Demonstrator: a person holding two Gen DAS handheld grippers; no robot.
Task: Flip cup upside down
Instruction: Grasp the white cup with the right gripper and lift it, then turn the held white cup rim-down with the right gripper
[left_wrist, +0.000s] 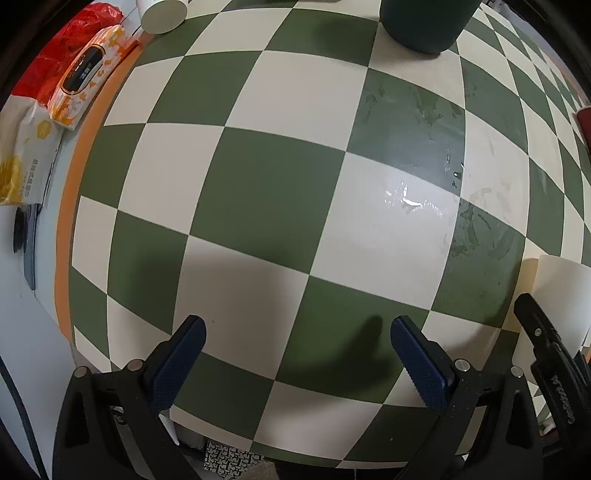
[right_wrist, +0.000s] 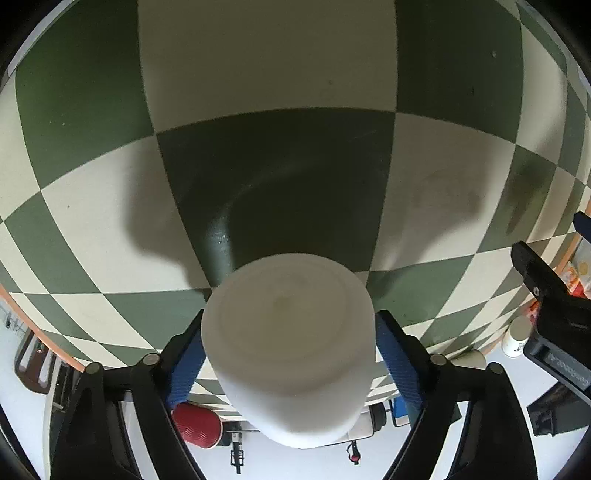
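A white paper cup (right_wrist: 291, 343) is clamped between the blue pads of my right gripper (right_wrist: 291, 350). Its flat base faces the right wrist camera, and it hangs above the green-and-cream checkered table (right_wrist: 266, 66). Its mouth is hidden. The same cup shows at the right edge of the left wrist view (left_wrist: 561, 291), with the right gripper's black finger in front of it. My left gripper (left_wrist: 297, 354) is open and empty, low over the near part of the table (left_wrist: 266, 192).
A dark teal container (left_wrist: 424, 22) and a white cup (left_wrist: 162, 14) stand at the far side. Orange and yellow snack packets (left_wrist: 85, 74) lie past the table's left edge. A wet patch (left_wrist: 413, 199) shines mid-table. A red object (left_wrist: 583, 118) sits at the right.
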